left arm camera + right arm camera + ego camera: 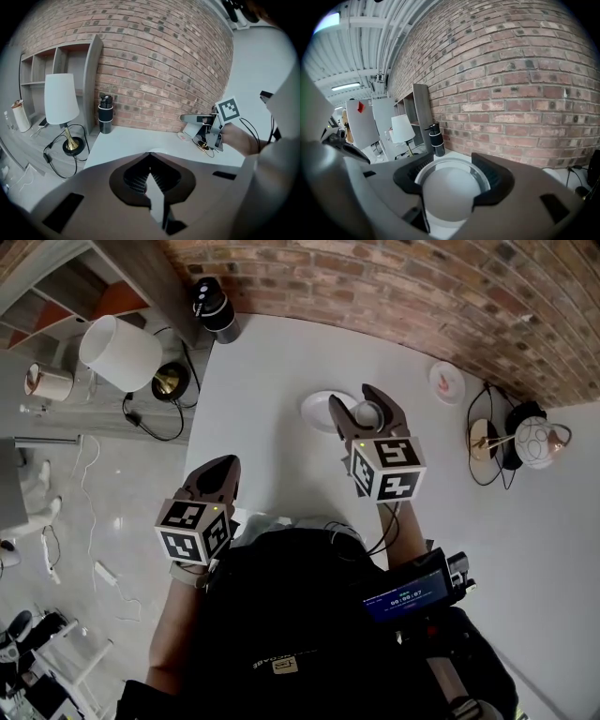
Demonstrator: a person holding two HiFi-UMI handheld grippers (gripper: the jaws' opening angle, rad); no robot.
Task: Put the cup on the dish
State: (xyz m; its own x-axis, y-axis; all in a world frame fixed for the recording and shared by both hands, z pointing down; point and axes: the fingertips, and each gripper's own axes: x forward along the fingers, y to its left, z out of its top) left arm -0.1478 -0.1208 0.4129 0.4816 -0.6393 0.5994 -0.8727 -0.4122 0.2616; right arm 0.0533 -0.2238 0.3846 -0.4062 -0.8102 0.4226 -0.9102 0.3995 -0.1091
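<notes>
A white cup (368,415) sits between the jaws of my right gripper (356,401), which is shut on it near the middle of the white table. In the right gripper view the cup (450,194) fills the gap between the jaws of that gripper (452,177). The rim of a grey-edged white dish (488,172) shows right behind it. From the head view the dish (317,412) lies just left of the cup; whether the cup touches it is hidden. My left gripper (218,471) hangs shut and empty off the table's left edge, its jaws (150,158) together.
At the table's far left corner stands a black bottle (214,307). A small saucer with pink marks (446,381) lies by the brick wall. A globe lamp and cables (525,439) are at the right. Left of the table are a white-shaded lamp (120,352) and shelves.
</notes>
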